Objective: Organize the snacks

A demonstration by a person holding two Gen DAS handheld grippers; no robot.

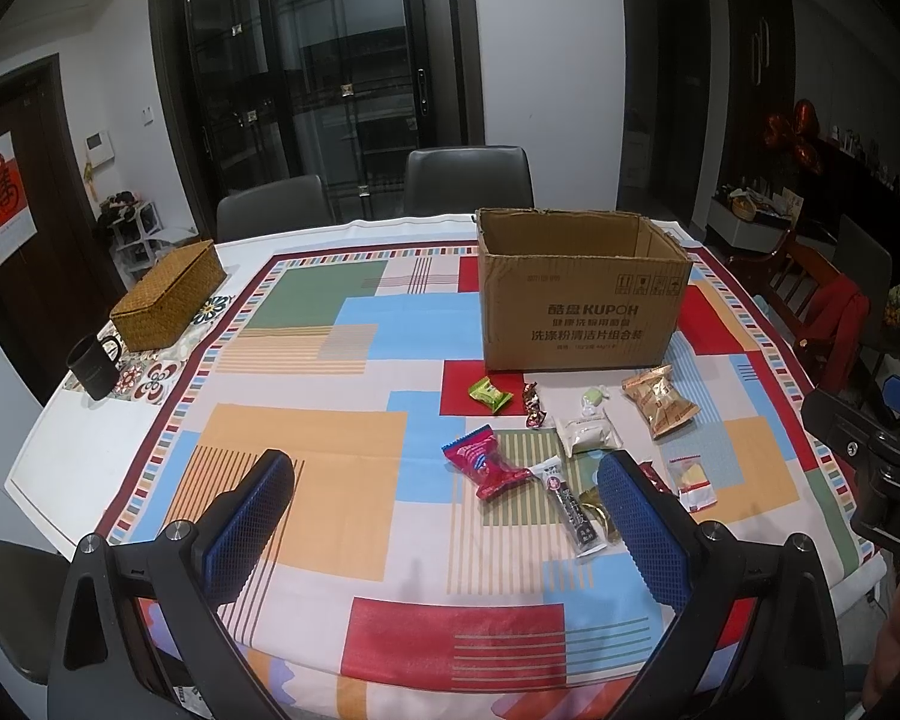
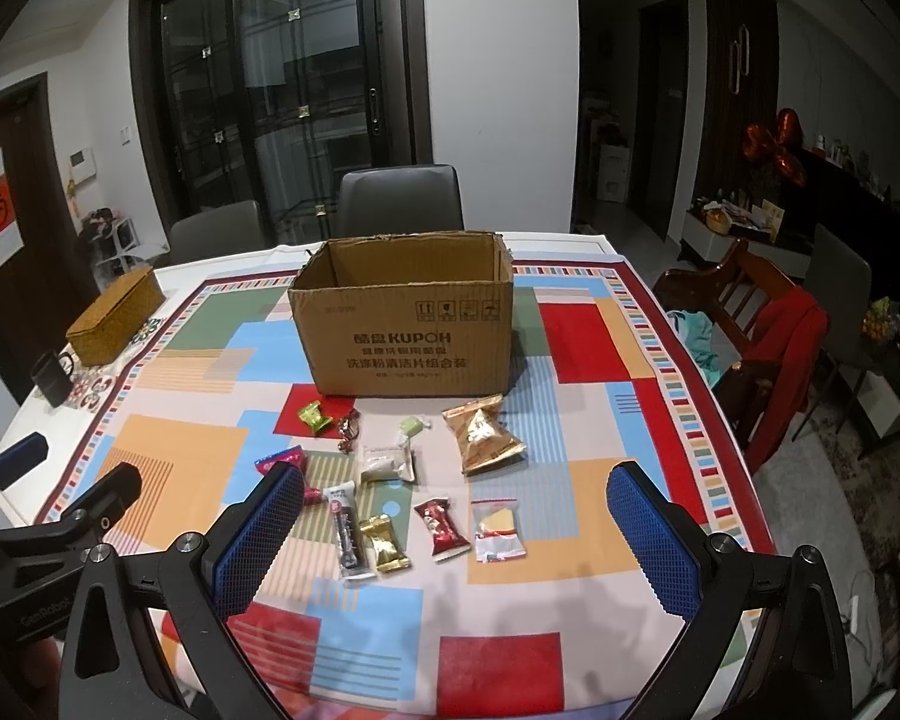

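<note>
- Two grippers, left gripper (image 1: 444, 498) and right gripper (image 2: 456, 507), both spread wide and holding nothing, hovering over the near table (image 2: 510, 630) edge.
- Wrapped snacks (image 2: 384, 543) lie scattered just ahead, probably laid out for easy picking.
- Cardboard box (image 2: 408, 330) sits open-topped right behind them, looks like the drop spot.
- Wicker box (image 1: 168, 294) far left, out of the way.

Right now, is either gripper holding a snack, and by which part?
Nothing is held: left gripper and right gripper are both open above the table.
</note>
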